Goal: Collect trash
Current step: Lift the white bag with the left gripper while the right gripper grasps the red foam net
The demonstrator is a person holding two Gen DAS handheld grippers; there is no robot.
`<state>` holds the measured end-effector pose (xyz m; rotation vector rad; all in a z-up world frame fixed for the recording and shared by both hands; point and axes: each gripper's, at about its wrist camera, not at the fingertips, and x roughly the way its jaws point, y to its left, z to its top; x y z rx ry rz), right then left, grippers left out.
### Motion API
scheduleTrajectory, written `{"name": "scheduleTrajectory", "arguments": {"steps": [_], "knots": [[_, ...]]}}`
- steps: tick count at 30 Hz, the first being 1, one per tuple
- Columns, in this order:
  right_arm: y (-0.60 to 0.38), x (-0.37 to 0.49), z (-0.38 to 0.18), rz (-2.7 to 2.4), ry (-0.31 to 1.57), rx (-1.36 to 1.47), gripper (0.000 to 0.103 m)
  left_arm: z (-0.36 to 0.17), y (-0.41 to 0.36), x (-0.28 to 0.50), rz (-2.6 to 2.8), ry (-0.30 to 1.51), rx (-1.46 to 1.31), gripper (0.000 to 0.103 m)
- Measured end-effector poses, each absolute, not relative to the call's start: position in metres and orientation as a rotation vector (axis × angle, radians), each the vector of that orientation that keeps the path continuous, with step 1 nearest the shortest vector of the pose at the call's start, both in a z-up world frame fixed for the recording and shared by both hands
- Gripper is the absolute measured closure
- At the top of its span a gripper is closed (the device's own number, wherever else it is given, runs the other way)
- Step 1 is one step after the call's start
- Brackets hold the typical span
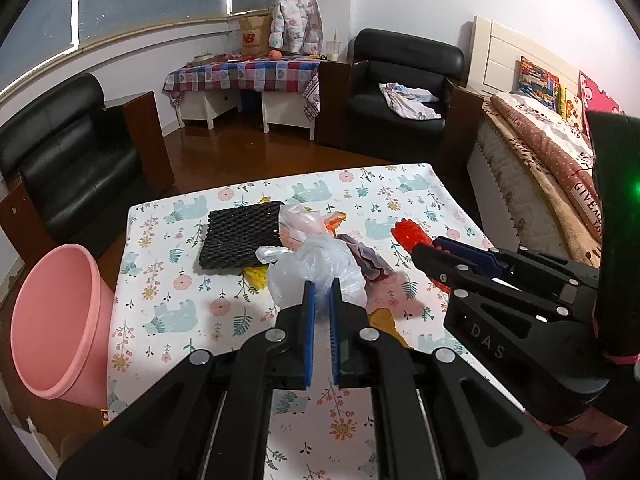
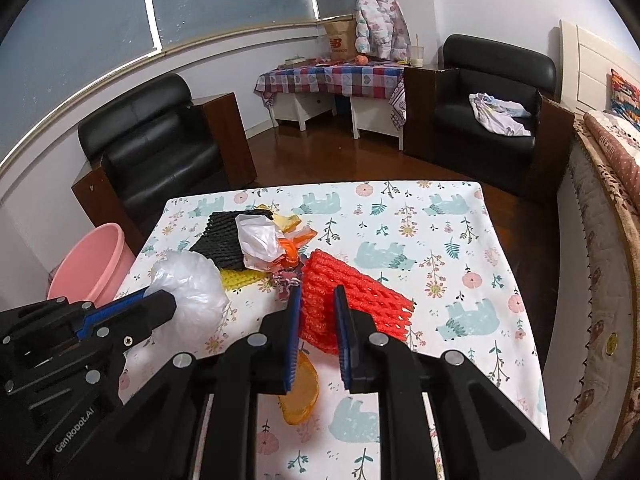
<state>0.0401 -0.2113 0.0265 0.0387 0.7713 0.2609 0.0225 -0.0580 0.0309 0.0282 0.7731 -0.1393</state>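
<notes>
My left gripper [image 1: 321, 289] is shut on a clear crumpled plastic bag [image 1: 316, 270], held above the patterned table; the bag shows in the right wrist view [image 2: 190, 288] too. My right gripper [image 2: 317, 297] is shut on a red foam net [image 2: 352, 300], seen in the left wrist view [image 1: 412, 236] at its tip. On the table lie a black foam net [image 1: 240, 238], a yellow foam net [image 1: 256, 276], a white and orange wrapper bag [image 2: 264, 246] and an orange plastic piece [image 2: 300, 396].
A pink bin [image 1: 60, 320] stands off the table's left edge, also in the right wrist view [image 2: 92, 264]. Black armchairs [image 1: 68, 160] stand left and at the back. A bed [image 1: 540, 168] runs along the right. The table [image 2: 460, 240] carries a floral cloth.
</notes>
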Motion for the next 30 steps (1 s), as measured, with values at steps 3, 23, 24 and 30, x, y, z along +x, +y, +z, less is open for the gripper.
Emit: {"name": "scheduleTrajectory", "arguments": {"steps": [3,23,24,30], "knots": [[-0.2103,0.0376,0.0287,0.262,0.768,0.038,0.087,0.0325,-0.0578,0.0205,-0.136,0.770,0.029,0.097],[-0.2045,0.0327,0.0334,0.269,0.762,0.022,0.087,0.0386,-0.0561,0.0128,-0.103,0.751,0.035,0.097],[-0.2043,0.0326,0.0337,0.271,0.762,0.021,0.087,0.0386,-0.0560,0.0128,-0.100,0.751,0.036,0.097],[-0.2032,0.0321,0.0335,0.270,0.763,0.018,0.087,0.0381,-0.0561,0.0118,-0.098,0.750,0.038,0.097]]}}
